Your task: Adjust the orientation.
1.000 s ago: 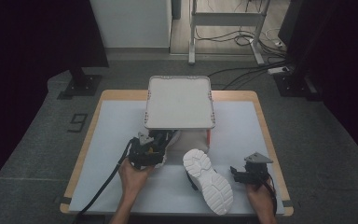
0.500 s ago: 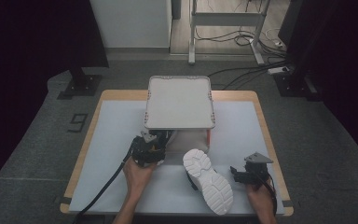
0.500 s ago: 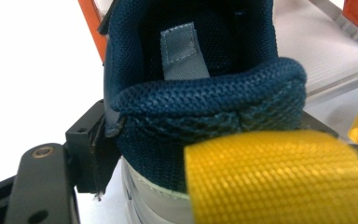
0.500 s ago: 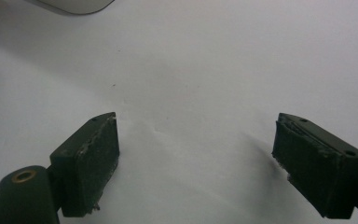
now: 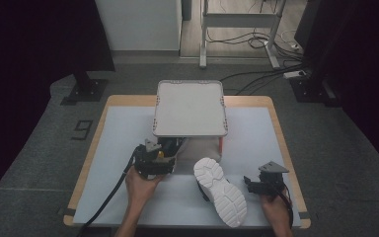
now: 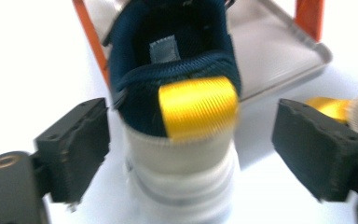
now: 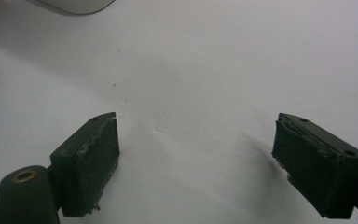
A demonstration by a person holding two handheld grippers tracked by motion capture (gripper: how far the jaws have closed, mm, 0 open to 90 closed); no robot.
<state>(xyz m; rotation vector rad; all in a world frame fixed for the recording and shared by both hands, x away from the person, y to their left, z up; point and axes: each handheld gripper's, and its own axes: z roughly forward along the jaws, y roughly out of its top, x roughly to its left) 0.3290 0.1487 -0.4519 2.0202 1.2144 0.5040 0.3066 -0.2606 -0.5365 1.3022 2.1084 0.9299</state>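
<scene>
A white shoe (image 6: 182, 154) with navy lining and a yellow heel loop (image 6: 198, 109) stands upright, its toe under a grey box lid (image 5: 190, 107). My left gripper (image 6: 193, 149) sits at its heel; the jaws have just been opening. The heel lies between the pads, which stand clear of it. In the high view this left gripper (image 5: 167, 157) is at the lid's front left corner. A second shoe (image 5: 220, 191) lies on its side, white sole showing. My right gripper (image 5: 247, 182) rests right of it, open (image 7: 196, 158) over bare mat.
A white mat (image 5: 123, 148) covers the wooden table (image 5: 275, 106). The box has orange walls (image 6: 91, 32) and a grey tray (image 6: 270, 60). A cable (image 5: 106, 202) trails from the left gripper off the front edge. Stands and cables sit on the floor behind.
My left gripper has shifted slightly at the upright shoe's heel. The right hand and the shoe lying on its side have kept still.
</scene>
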